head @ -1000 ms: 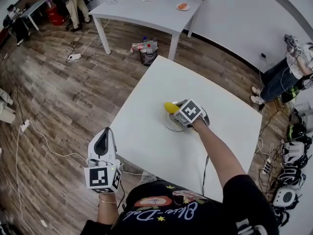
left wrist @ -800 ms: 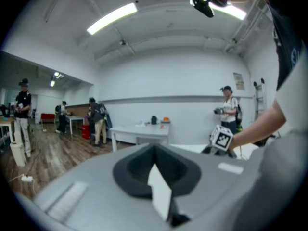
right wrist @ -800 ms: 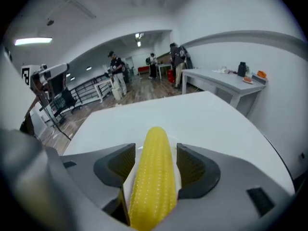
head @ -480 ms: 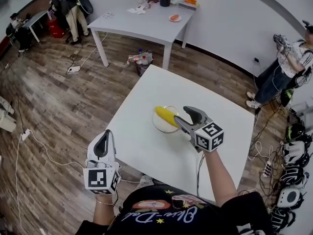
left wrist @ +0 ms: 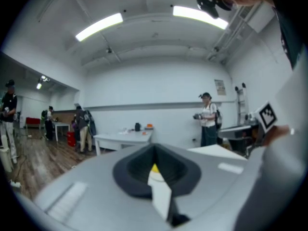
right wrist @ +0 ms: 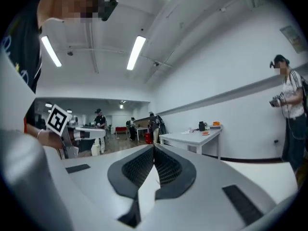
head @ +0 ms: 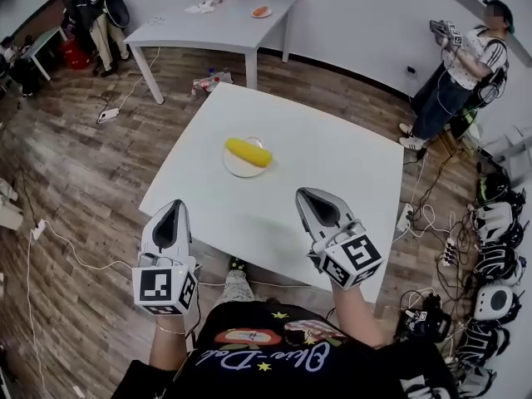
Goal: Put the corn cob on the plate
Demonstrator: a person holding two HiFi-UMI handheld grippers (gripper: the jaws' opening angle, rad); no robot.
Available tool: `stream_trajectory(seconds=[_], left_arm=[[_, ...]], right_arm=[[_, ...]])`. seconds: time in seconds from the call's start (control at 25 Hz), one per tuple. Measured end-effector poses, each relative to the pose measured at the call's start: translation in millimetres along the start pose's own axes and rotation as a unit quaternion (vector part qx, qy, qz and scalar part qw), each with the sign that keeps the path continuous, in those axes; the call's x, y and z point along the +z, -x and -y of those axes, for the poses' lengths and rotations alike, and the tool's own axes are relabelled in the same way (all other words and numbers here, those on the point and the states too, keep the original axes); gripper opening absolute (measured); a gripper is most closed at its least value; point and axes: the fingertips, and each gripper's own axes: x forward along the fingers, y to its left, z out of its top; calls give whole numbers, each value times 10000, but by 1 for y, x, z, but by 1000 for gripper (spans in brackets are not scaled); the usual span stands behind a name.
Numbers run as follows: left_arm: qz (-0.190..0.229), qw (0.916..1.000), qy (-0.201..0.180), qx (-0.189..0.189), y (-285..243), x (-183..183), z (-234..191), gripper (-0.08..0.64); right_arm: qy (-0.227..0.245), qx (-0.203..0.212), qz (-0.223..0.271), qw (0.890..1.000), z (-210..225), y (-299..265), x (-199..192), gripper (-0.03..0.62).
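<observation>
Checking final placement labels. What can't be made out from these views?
- Plate: head view, corn cob covers its middle.
- Corn cob: left gripper view, only a yellow sliver shows between the jaws; right gripper view, the jaws block it entirely.
- Items on the far table: head view, too small to identify.

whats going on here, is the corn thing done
A person holds a hand-held gripper in each hand by the white table. The corn cob lies on the plate mid-table, so the job looks done. The left hand-held gripper and right hand-held gripper are both shut, empty and clear of it.
</observation>
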Motion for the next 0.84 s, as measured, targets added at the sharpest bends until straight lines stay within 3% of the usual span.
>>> stream_trajectory(seconds=[0.12, 0.4, 0.6, 0.84], left_arm=[[75, 9999, 28, 67, 26, 0, 15, -12], [109, 9999, -104, 85, 48, 6, 32, -12], [568, 9984, -23, -10, 65, 27, 42, -12], [194, 9994, -48, 276, 73, 9, 30, -12]], right_arm=[[-369, -43, 195, 9991, -3, 30, 2, 17], [-324, 48, 72, 9994, -12, 52, -5, 17], [-29, 189, 132, 9997, -23, 59, 1, 17], [-84, 171, 143, 9997, -29, 60, -2, 17]])
